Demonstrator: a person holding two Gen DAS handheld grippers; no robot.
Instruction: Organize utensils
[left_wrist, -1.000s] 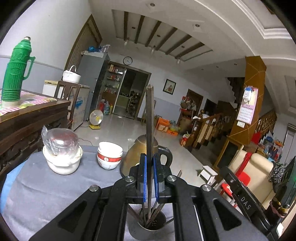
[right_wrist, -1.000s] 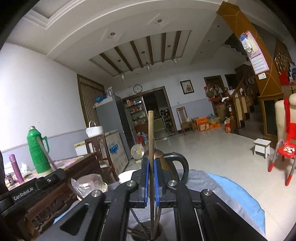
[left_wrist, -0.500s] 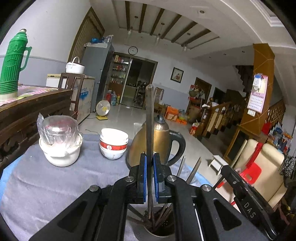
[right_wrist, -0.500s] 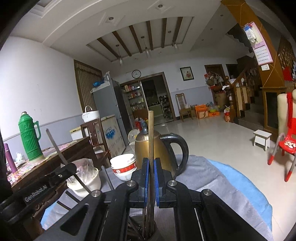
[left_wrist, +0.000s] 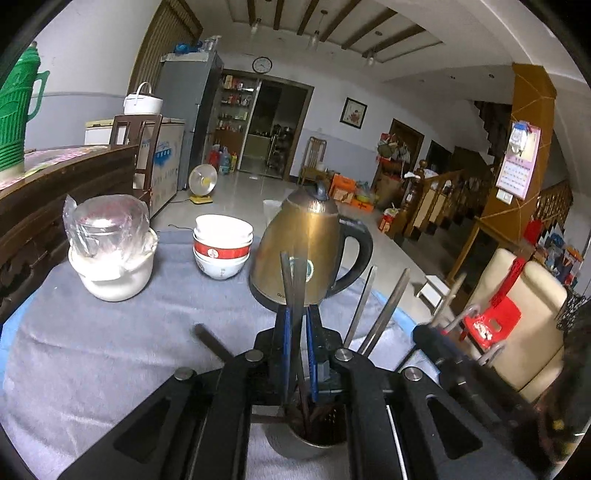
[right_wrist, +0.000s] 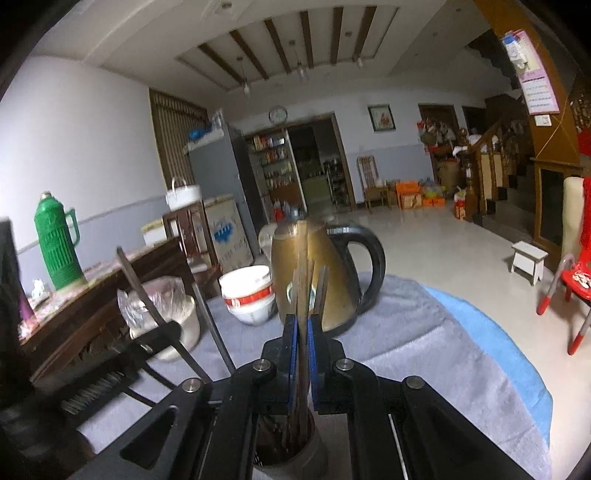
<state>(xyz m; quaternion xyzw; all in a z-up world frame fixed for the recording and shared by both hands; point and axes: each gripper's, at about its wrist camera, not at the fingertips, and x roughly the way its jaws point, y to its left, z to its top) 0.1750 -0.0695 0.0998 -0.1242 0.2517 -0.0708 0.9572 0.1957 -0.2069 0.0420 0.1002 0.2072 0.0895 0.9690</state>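
My left gripper (left_wrist: 297, 317) is shut on a dark chopstick (left_wrist: 293, 295) that stands upright with its lower end in a metal utensil cup (left_wrist: 306, 439) holding several chopsticks. My right gripper (right_wrist: 302, 325) is shut on a brown chopstick (right_wrist: 303, 273), also upright, its lower end in the same cup (right_wrist: 291, 454). Both grippers hang just above the cup. The right gripper's body shows at the right edge of the left wrist view (left_wrist: 461, 365); the left one's shows at the left of the right wrist view (right_wrist: 122, 365).
On the grey cloth (left_wrist: 110, 350) stand a brass kettle (left_wrist: 306, 251), stacked red-and-white bowls (left_wrist: 221, 247) and a plastic-covered white pot (left_wrist: 110, 251). A dark wooden sideboard (left_wrist: 55, 192) with a green thermos (left_wrist: 14, 114) is at the left. The table's edge drops off at the right.
Both grippers have sunk toward the cup, and both chopsticks have slid down through them into it. Much less of each stick shows above the fingers.
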